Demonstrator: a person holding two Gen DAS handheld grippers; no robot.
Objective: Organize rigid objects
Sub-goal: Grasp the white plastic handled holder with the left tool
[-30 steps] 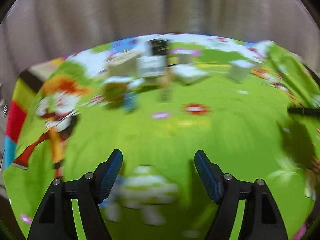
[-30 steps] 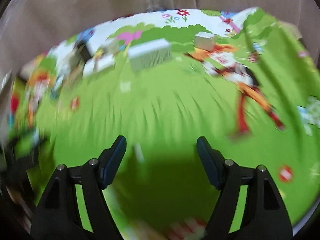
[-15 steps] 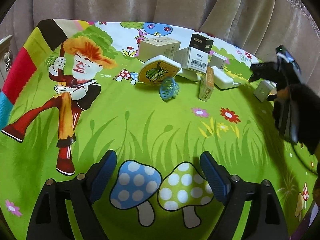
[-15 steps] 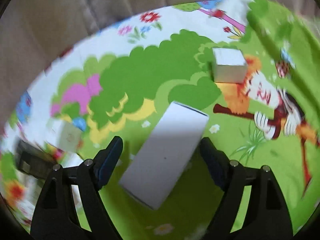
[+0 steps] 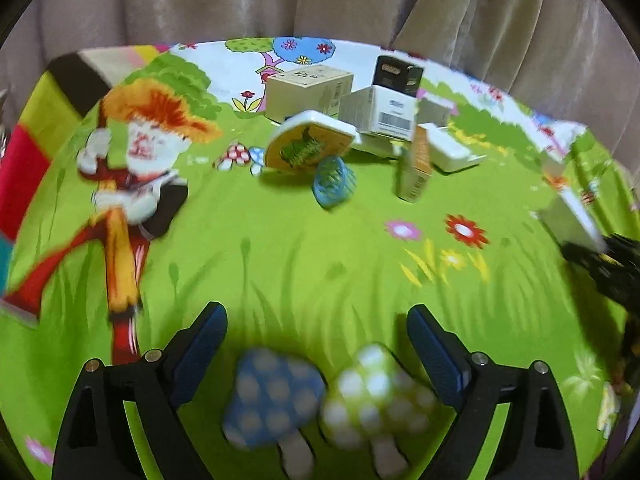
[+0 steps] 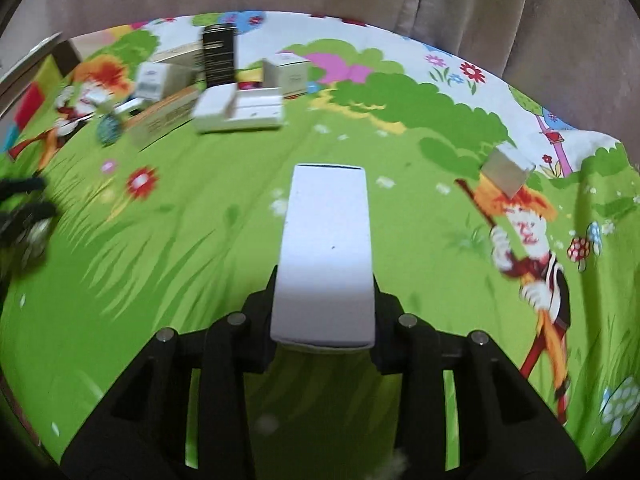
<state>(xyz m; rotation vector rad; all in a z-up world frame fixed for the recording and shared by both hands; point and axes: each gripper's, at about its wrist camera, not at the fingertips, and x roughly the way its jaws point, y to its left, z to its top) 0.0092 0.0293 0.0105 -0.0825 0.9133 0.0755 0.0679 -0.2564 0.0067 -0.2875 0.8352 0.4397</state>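
Gripping a long white box (image 6: 326, 256) between both jaws, the right tongs (image 6: 324, 300) have just closed on it; the box sticks out forward along the fingers above the green cartoon cloth (image 6: 200, 280) on the tabletop. A small white cube (image 6: 507, 174) lies apart to the right on the cloth. Far left sits the pile: a black box (image 6: 218, 56), white boxes (image 6: 240, 110) and a blue mesh ball (image 6: 109, 130).

The left tongs (image 5: 316, 350) stand wide, their jaws just having opened further, with nothing between them but printed mushrooms on the cloth. Ahead of them the pile shows a round yellow tin (image 5: 310, 142) tilted against a beige box (image 5: 308, 90), the ball just in front of it, and an upright orange carton (image 5: 416, 168). The picture is blurred.
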